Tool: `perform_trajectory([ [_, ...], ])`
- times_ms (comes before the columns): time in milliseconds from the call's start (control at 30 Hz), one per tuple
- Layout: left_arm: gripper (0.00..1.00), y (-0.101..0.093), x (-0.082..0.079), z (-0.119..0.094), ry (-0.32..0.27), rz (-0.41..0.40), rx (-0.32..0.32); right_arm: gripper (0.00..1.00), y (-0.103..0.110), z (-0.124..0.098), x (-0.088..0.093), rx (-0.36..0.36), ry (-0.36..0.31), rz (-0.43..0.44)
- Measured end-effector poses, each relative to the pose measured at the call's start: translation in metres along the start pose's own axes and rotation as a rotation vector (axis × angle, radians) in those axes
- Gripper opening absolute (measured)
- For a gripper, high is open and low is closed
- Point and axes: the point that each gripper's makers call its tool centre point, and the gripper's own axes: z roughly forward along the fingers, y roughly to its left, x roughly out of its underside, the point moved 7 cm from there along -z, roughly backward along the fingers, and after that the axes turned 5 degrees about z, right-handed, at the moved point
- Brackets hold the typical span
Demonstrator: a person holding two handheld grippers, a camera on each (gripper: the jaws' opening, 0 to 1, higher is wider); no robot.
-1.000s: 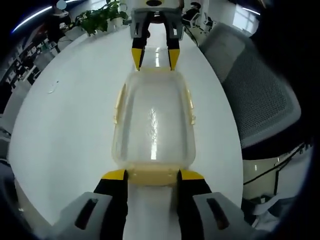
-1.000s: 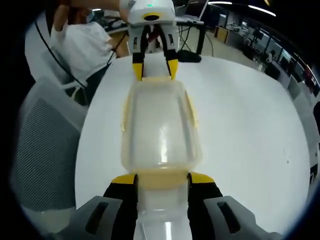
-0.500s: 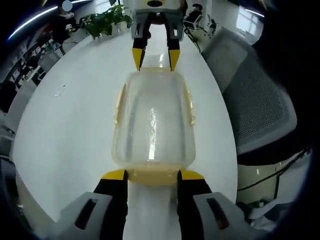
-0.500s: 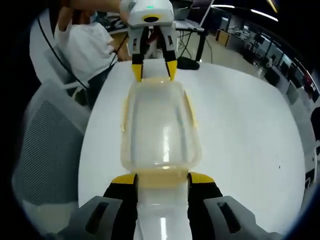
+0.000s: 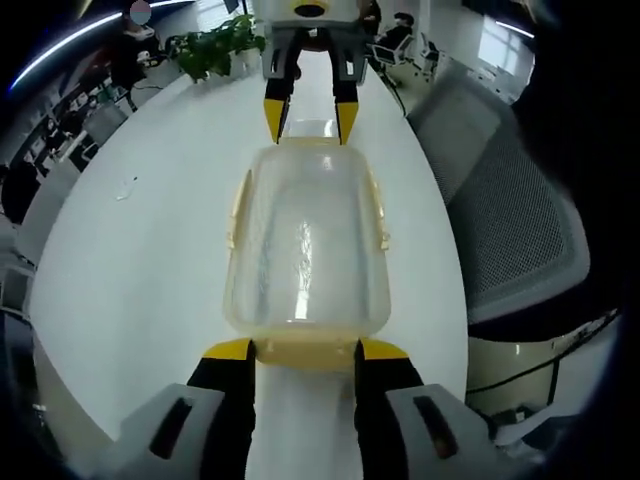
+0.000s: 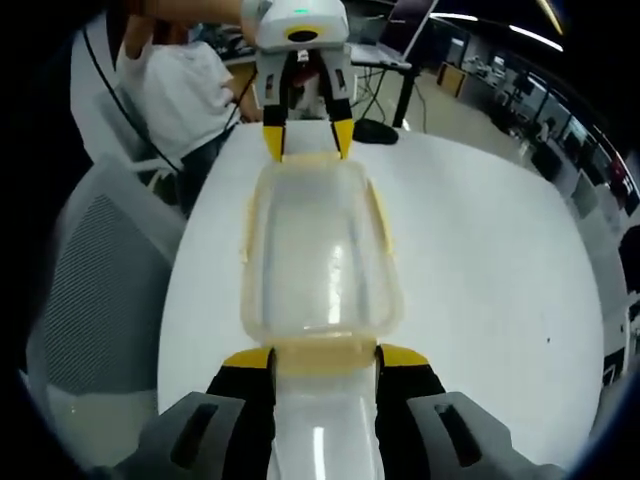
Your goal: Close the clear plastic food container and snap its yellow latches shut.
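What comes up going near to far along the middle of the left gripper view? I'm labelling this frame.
Left gripper → yellow latch → clear container → right gripper → potted plant.

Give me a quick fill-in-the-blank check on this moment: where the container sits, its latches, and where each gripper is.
1. The clear container rests on a round table whose colour is ____.
2. The container's latches are coloured ____.
3. The left gripper and right gripper straddle the latches at ____ ends of the container.
4. Beside the table stands a grey mesh ____.

Missing words: white; yellow; opposite; chair
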Motion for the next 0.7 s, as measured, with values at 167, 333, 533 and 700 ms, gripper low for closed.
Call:
perform_trajectory([
  [167,0.37,0.001,-0.006,0.0,-0.005,-0.004,-0.005,0.38,-0.003,-0.005,0.002,-0.002,0.007,-0.011],
  [333,0.37,0.001,-0.013,0.003,-0.007,-0.01,-0.005,0.38,-0.006,-0.009,0.009,-0.013,0.014,-0.009],
  [533,0.36,0.002,-0.023,0.01,-0.007,-0.024,-0.007,0.38,-0.01,-0.016,0.018,-0.015,0.013,-0.019],
  [700,0.36,0.002,-0.036,0.014,-0.012,-0.031,-0.008,0.38,-0.013,-0.022,0.029,-0.018,0.02,-0.026],
])
